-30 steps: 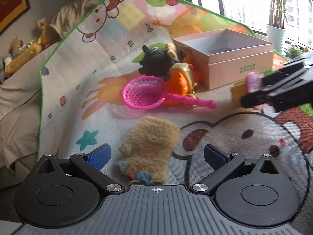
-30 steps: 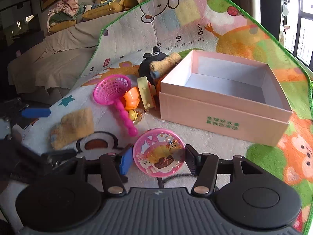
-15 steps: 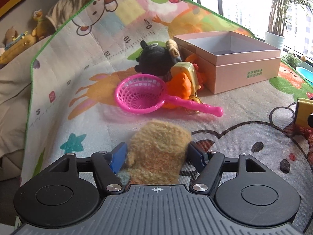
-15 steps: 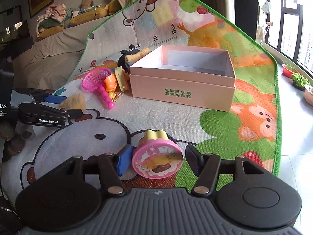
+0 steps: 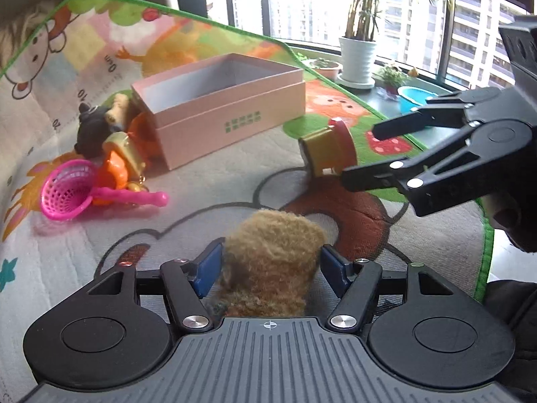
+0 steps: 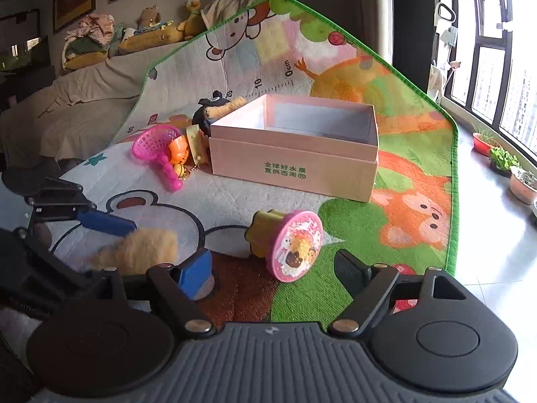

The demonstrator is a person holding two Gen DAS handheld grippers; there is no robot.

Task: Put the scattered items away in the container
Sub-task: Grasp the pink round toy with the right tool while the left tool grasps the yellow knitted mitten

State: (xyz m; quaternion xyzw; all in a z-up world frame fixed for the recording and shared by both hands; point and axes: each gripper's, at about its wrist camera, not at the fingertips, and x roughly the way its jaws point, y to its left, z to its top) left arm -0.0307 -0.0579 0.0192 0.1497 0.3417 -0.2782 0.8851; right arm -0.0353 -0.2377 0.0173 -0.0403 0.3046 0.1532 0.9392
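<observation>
Now left gripper opening around tan plush, right gripper opening, pink-lidded toy lying loose ahead.

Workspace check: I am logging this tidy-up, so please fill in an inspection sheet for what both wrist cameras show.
Surface: cartoon play mat, far end curled up against a sofa.
Job's things: open pink cardboard box, empty as far as seen; tan furry plush; pink-topped yellow stamp toy lying on the mat.
Clutter: pink plastic net scoop, orange toy and black plush heaped at the box's left end.
Grippers: left gripper around the plush, jaws opening; right gripper opening, the stamp toy loose in front of it.
Cables: nothing seen.
Surroundings: potted plants by the windows.
</observation>
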